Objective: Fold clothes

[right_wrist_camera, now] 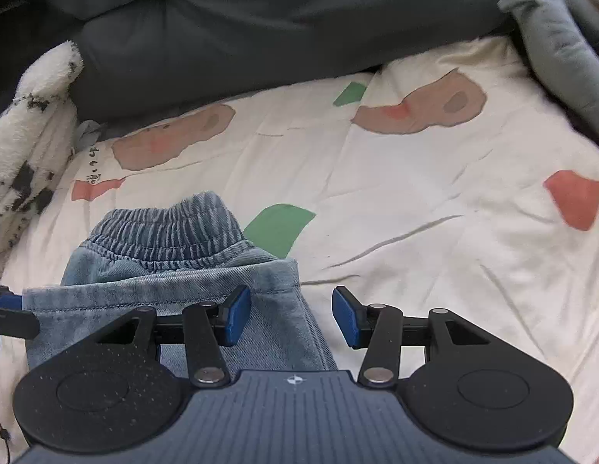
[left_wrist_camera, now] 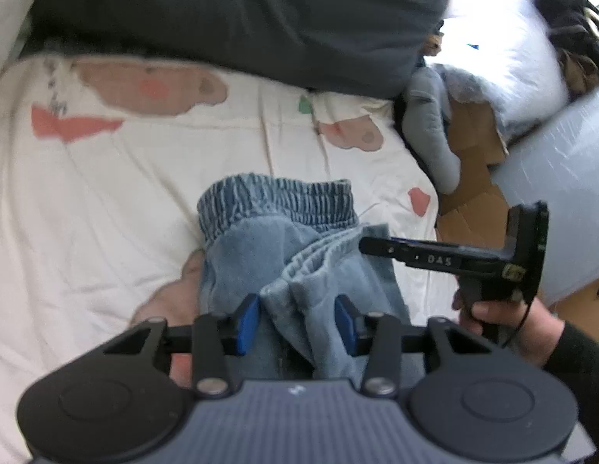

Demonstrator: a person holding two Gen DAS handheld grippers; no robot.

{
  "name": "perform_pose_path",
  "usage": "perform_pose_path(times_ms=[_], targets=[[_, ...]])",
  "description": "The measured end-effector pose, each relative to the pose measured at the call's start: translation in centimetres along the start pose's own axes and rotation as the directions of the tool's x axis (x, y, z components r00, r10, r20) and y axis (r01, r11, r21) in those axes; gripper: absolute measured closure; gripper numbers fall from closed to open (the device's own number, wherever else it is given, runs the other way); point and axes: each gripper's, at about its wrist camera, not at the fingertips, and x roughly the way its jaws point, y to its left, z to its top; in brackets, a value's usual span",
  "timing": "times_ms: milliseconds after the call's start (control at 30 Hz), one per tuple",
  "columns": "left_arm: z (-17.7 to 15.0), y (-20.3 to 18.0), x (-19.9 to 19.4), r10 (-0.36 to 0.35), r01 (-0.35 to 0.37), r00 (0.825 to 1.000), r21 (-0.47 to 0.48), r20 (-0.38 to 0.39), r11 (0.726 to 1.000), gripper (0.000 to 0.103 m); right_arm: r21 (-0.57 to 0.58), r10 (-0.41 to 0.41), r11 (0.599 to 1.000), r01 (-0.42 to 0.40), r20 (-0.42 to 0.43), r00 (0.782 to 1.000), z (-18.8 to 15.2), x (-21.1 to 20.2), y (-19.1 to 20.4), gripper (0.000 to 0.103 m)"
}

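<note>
Claws [left_wrist_camera: 297,319] wide, astride jeans [left_wrist_camera: 284,239].

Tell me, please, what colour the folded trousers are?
Light blue denim trousers, clearest in the right wrist view.

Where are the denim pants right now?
The denim pants lie partly folded on the patterned quilt, low and centre in the left wrist view, waistband toward the dark grey pillow.

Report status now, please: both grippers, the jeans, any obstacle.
Left gripper open, astride bunched denim. Right gripper open, holding nothing, at the jeans' edge. Jeans folded over on the bedspread, waistband showing. No obstacle on them.
</note>
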Motion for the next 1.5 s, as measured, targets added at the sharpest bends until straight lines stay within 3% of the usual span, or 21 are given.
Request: perform_pose_path(times_ms=[67, 233, 267, 467, 600, 833, 1133, 1333, 1500], targets=[[0.1, 0.3, 0.4, -0.027, 0.026, 0.999, -0.069, -0.018, 0.997, 0.064, 0.038, 0.043, 0.998, -0.043, -0.008, 0.999, 0.1, 0.7, -0.7, 0.049], [0.3, 0.4, 1.3, -0.016, 0.013, 0.999, -0.08, -0.043, 0.997, 0.078, 0.152, 0.139, 0.979, -0.139, 0.01, 0.99, 0.2, 1.9, -1.8, 0.049], [0.3, 0.5, 1.4, -0.016, 0.012, 0.999, -0.089, -0.044, 0.996, 0.079, 0.143, 0.143, 0.979, -0.144, 0.014, 0.99, 0.2, 1.9, -1.5, 0.058], [0.2, 0.0, 1.0, -0.015, 0.013, 0.999, -0.06, -0.028, 0.998, 0.089, 0.037, 0.107, 0.993, -0.108, 0.035, 0.994, 0.2, 0.5, 0.1, 0.079], [0.9, -1.2, 0.0, -0.032, 0.031, 0.999, -0.015, -0.013, 0.999, 0.09, -0.058, 0.071, 0.996, -0.067, 0.068, 0.995, 0.2, -2.0, 1.6, 0.082], [1.7, -2.5, -1.7, -0.044, 0.044, 0.999, 0.053, 0.008, 0.998, 0.091, -0.122, 0.049, 0.992, -0.041, 0.066, 0.997, 1.7, -5.1, 2.8, 0.083], [1.3, -1.4, -0.3, -0.01, 0.011, 1.0, 0.056, -0.026, 0.998, 0.091, -0.131, 0.007, 0.991, -0.006, 0.005, 1.0, 1.4, -3.1, 3.1, 0.081], [1.2, -0.9, 0.0, 0.002, 0.0, 0.999, 0.06, -0.034, 0.998, 0.09, -0.123, 0.034, 0.992, -0.034, -0.003, 0.999, 0.7, -2.5, 2.5, 0.076], [1.1, -1.0, -0.1, 0.0, 0.002, 1.0, 0.068, -0.031, 0.998, 0.09, -0.173, 0.044, 0.984, -0.04, 0.015, 0.999, 0.6, -3.3, 2.8, 0.086]])
